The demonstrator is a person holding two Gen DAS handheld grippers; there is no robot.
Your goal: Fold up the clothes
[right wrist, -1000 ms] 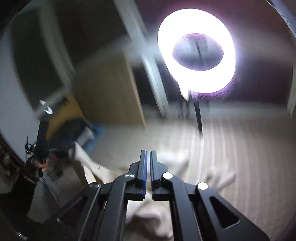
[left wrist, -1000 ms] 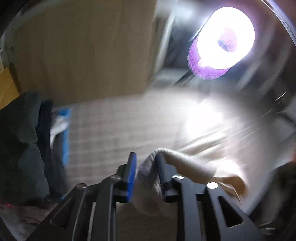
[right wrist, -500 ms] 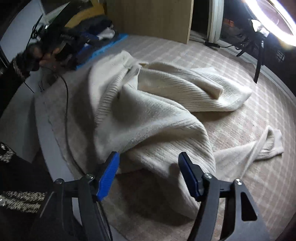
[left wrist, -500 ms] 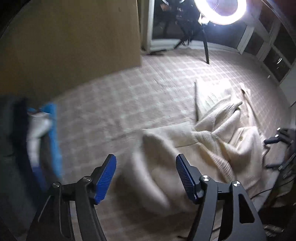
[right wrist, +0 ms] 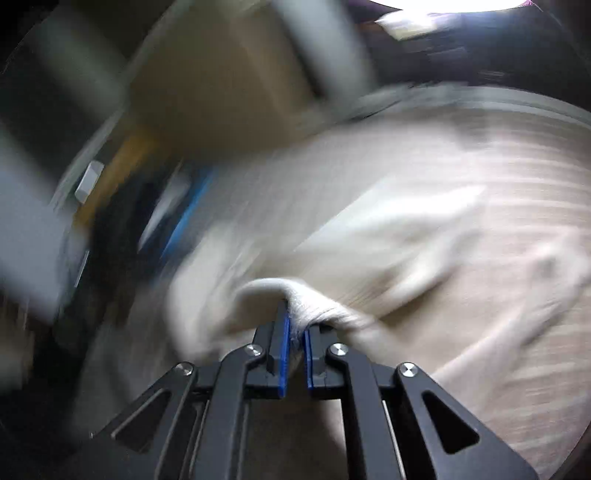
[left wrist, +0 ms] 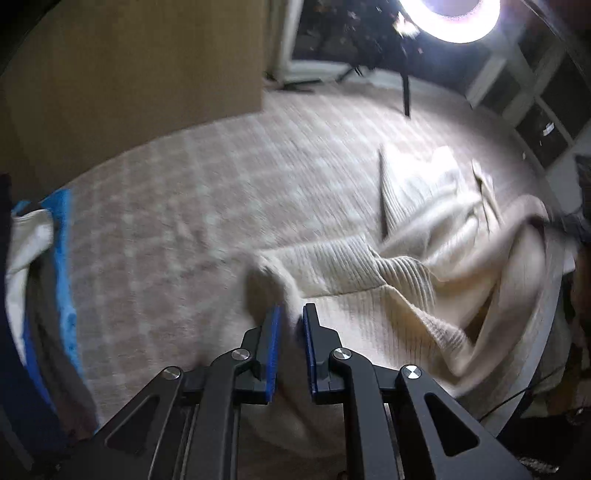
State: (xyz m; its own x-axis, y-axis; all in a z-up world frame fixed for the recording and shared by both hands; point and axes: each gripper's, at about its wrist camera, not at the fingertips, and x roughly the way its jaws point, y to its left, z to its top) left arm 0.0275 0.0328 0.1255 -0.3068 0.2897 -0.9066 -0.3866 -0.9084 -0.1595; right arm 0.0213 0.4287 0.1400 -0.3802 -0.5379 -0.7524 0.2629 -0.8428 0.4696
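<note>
Sweater (left wrist: 424, 266), cream ribbed knit, crumpled on checked rug (left wrist: 207, 192); left claw (left wrist: 291, 325) nearly closed, pinching an edge; right claw (right wrist: 294, 332) likewise clamped on a fold; step judged: lifting to spread flat; next: draw claws apart evenly.

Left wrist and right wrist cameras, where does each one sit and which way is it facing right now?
Left wrist view: sits behind the left tongs, looks down along them at the cream sweater on the checked rug; its own black fingers show.
Right wrist view: sits behind the right tongs, faces the sweater up close, heavily blurred; its own fingers show.
Shared: the sweater, pinched by both tongs, and the ring light.
</note>
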